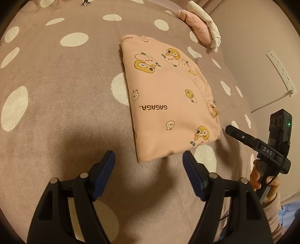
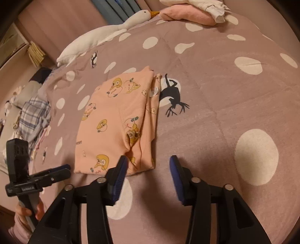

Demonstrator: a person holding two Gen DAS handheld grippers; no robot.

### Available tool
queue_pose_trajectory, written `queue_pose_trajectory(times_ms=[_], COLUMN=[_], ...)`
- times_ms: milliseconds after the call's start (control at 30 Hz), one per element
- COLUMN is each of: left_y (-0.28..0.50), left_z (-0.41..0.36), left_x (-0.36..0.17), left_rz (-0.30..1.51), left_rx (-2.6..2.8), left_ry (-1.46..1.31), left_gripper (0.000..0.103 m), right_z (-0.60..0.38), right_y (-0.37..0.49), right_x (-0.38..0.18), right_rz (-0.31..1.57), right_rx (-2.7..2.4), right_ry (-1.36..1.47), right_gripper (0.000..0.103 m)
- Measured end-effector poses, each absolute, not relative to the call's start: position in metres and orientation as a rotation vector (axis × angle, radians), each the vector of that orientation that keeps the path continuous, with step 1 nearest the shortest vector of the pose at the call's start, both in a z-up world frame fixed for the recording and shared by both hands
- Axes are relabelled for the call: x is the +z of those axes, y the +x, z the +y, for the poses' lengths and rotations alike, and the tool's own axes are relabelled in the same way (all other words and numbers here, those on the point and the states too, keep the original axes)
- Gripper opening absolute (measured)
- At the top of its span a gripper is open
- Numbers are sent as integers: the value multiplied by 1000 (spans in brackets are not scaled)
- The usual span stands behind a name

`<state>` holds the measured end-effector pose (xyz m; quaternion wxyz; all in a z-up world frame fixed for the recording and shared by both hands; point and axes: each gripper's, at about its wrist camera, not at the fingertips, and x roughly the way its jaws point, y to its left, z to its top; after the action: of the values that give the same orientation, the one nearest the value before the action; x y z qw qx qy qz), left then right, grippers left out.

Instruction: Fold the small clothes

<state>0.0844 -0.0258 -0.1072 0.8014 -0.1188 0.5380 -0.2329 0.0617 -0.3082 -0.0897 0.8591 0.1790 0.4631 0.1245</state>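
A pink garment (image 1: 168,97) printed with yellow ducks and "GAGAGA" lies folded into a flat rectangle on the mauve dotted bedspread (image 1: 56,75). My left gripper (image 1: 149,157) is open just short of the garment's near edge, with nothing between its pads. In the right wrist view the same garment (image 2: 116,127) lies ahead and to the left. My right gripper (image 2: 148,161) is open at its near right corner, and its left finger (image 2: 120,172) overlaps the cloth edge in the picture. Each gripper shows in the other's view: the right one (image 1: 230,130), the left one (image 2: 65,169).
A pile of folded pink and white clothes (image 2: 189,13) sits at the far edge of the bedspread (image 2: 225,93). A white plush goose (image 2: 105,35) lies at the back left. Plaid clothing (image 2: 33,116) is heaped off the left side. A power strip (image 1: 281,73) hangs on the wall.
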Motion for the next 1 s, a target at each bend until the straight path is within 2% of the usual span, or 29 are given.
queue_pose_trajectory(times_ms=[400, 800, 1000], left_y=[102, 141, 151], left_z=[-34, -39, -46], left_x=[-111, -117, -116], left_rz=[1176, 1170, 1150], left_rx=[-500, -520, -527], left_ry=[-270, -369, -397], left_gripper=[84, 85, 92], right_z=[-314, -316, -309], right_y=[78, 111, 125], right_x=[-98, -107, -111], right_rz=[1007, 1013, 1009], right_rx=[323, 355, 395], right_ry=[463, 551, 576], right_gripper=[56, 56, 56])
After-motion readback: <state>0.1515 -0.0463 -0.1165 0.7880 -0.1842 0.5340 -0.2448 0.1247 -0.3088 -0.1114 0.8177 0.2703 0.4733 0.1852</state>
